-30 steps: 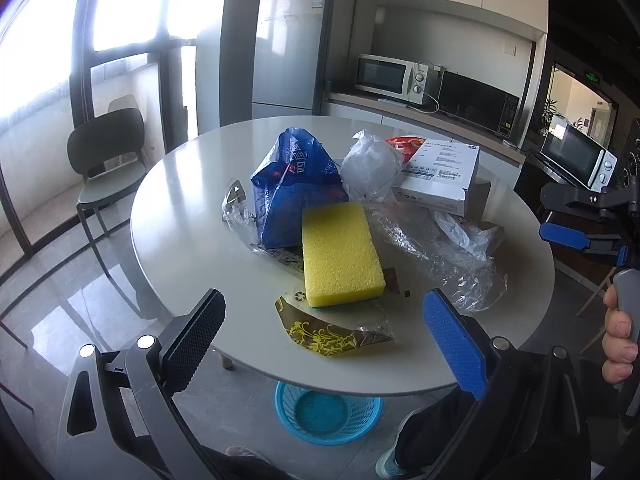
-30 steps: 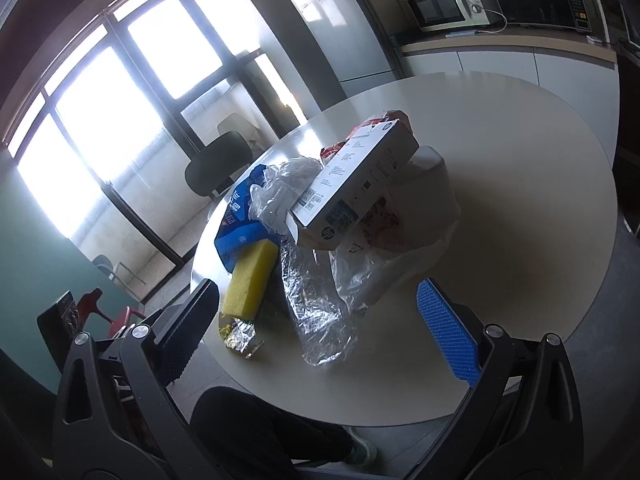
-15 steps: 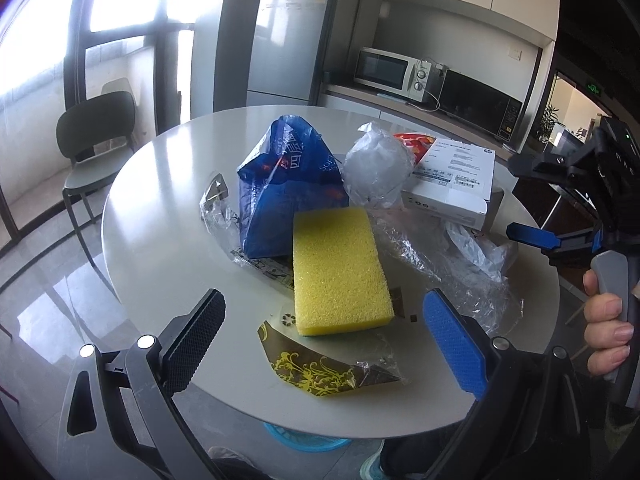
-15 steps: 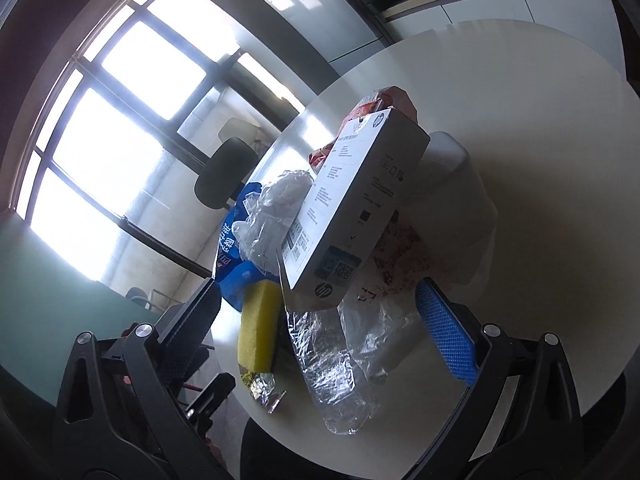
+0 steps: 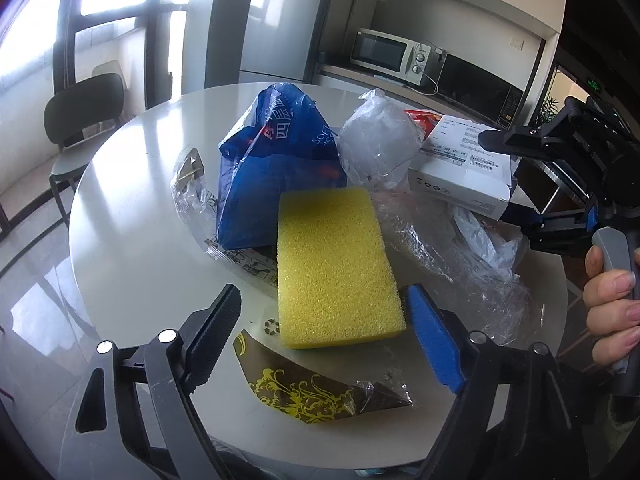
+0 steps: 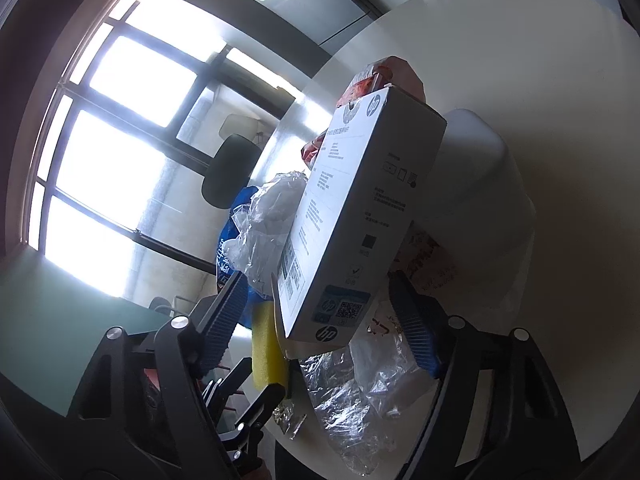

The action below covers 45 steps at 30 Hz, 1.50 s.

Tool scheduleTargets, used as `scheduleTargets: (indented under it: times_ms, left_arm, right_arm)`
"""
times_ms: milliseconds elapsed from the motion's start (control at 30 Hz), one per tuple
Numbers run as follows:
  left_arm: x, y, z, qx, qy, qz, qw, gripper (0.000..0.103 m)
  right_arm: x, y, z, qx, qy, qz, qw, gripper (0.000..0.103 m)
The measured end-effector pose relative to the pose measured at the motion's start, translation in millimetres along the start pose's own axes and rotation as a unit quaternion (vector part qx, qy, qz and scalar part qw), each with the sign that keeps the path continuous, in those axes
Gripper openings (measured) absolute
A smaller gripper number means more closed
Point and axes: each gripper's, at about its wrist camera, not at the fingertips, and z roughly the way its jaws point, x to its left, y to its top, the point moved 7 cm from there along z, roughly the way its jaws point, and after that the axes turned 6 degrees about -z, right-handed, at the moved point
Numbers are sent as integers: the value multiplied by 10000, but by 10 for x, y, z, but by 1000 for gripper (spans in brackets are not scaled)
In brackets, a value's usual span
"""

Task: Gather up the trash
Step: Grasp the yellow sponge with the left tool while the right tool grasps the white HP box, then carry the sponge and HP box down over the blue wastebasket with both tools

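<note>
Trash lies heaped across the near half of the round desk: a yellow sponge at the centre of the left wrist view, a blue plastic bag at its 11 o'clock, a crumpled clear bag at 1 o'clock, a white printed box at 2 o'clock, clear film at 3 o'clock and a gold-patterned wrapper at 6 o'clock.

The left gripper is spread but has just been closing, its jaws flanking the sponge's near end without pressing it. To take it cleanly, I would centre the jaws on the long sides and keep the wrapper and film out of the pinch.

The right gripper has also just been closing around the box's near end; its pads are close but not clearly pressing. A grip low across the narrow faces should hold, since the box sits tilted on soft film.

Only the left wrist view shows the hand on the right gripper's handle and the whole wrapper. Only the right wrist view shows the box's side face with its printed codes, the red packet behind it at 12 o'clock, and the left gripper's tips at 7 o'clock.
</note>
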Motion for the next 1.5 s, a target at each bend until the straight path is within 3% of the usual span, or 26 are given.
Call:
scheduleTargets:
  times_ms: [67,133,433,833,1267,1500]
  left_arm:
    - [-20,-9,20,30,10,32,10000,73]
    - [-26,-31,15,37,50,50,10000,57]
    - [-98,16,-247,-268,60,109,9996,53]
    - [-172,34,-670,-543,68,203,9983,52]
    - [-179,-306,-1165,-500,-46,370,9981,51]
    - [-139,-696,-1303,-156,-102,587,9981,51]
  right_arm:
    - [9,21,23,30,-5,40,10000,49]
    - [-2,16,30,22,3,22,10000,40]
    - [172,-43,-187,-226,22,-524,9984,29]
    - [372,-123,-730,-574,4,-1108,9922,29]
    - [397,-883,-1296,-334,-293,-1815,9824,29]
    - [453,-1383,-1560,-84,-445,-2397,9698,29]
